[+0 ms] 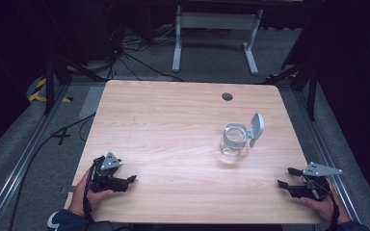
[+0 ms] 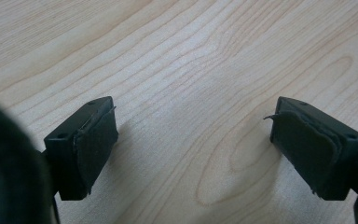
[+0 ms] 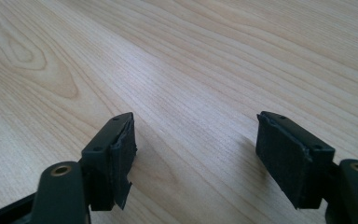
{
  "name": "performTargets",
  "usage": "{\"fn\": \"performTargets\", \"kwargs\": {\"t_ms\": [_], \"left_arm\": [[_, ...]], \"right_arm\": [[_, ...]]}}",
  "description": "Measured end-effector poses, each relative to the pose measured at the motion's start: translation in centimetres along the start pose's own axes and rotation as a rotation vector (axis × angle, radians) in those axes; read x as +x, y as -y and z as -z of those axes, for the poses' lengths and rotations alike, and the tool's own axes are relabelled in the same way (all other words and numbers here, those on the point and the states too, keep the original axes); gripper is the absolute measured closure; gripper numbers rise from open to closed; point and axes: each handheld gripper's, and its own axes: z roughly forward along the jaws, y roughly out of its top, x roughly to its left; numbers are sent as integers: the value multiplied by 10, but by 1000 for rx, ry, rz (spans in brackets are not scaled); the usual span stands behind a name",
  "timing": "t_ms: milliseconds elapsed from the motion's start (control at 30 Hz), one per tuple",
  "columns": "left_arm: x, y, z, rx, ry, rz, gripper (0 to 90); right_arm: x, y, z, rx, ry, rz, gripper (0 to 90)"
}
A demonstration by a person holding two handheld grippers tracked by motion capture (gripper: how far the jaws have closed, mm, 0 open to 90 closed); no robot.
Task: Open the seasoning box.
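A clear glass jar with a grey rim stands right of the table's middle, its grey hinged lid flipped up and open. My left gripper rests at the near left edge of the table, held by a hand, jaws open and pointing right. In the left gripper view its black pads are wide apart over bare wood. My right gripper lies at the near right corner, jaws open and pointing left, well short of the jar. Its pads also stand wide apart with nothing between them.
The light wooden table has a dark round cable hole near its far edge. Beyond the table are a white desk frame, cables on the grey floor and dark stands at both sides.
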Motion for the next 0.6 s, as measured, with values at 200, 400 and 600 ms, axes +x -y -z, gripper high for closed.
{"fn": "performTargets", "kwargs": {"t_ms": [200,400,600], "left_arm": [[1,0,0,4,1,-12,146],[1,0,-1,-7,-4,-11,144],[1,0,-1,-5,-4,-10,144]], "right_arm": [[0,0,0,-1,0,4,285],[0,0,0,0,0,5,283],[0,0,0,0,2,5,281]]}}
